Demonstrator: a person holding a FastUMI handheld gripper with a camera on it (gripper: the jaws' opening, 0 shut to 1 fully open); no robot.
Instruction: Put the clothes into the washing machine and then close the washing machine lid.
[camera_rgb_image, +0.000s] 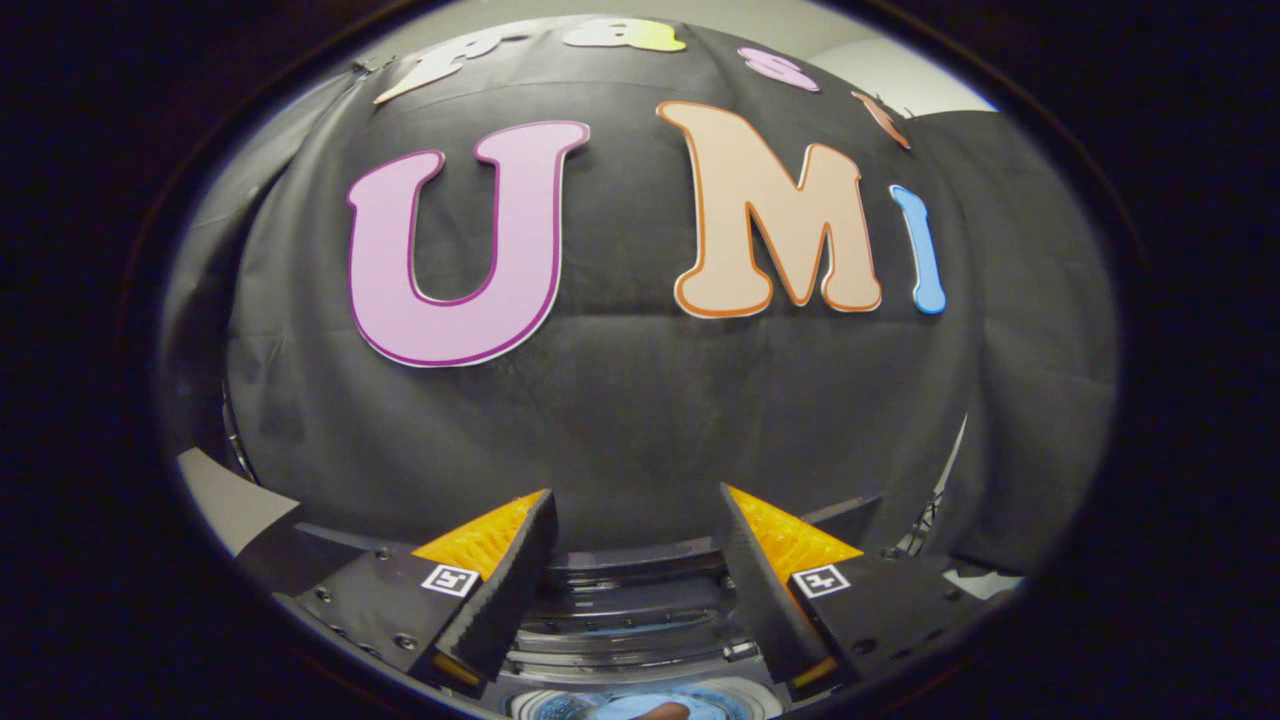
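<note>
Above one washing machine (drum barely visible below), the gripper holds two fingers apart, empty.

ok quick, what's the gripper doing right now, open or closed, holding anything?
Gripper: open, fingers spread apart with nothing between them, held above the washing machine opening, pointing toward the booth wall.

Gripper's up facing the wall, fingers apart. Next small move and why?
Probably tilt down toward the washing machine below. The gripper is open, nothing between its fingers, and it looks at the black cloth wall; the open drum barely shows beneath the fingers. I can't tell whether clothes are inside.
</note>
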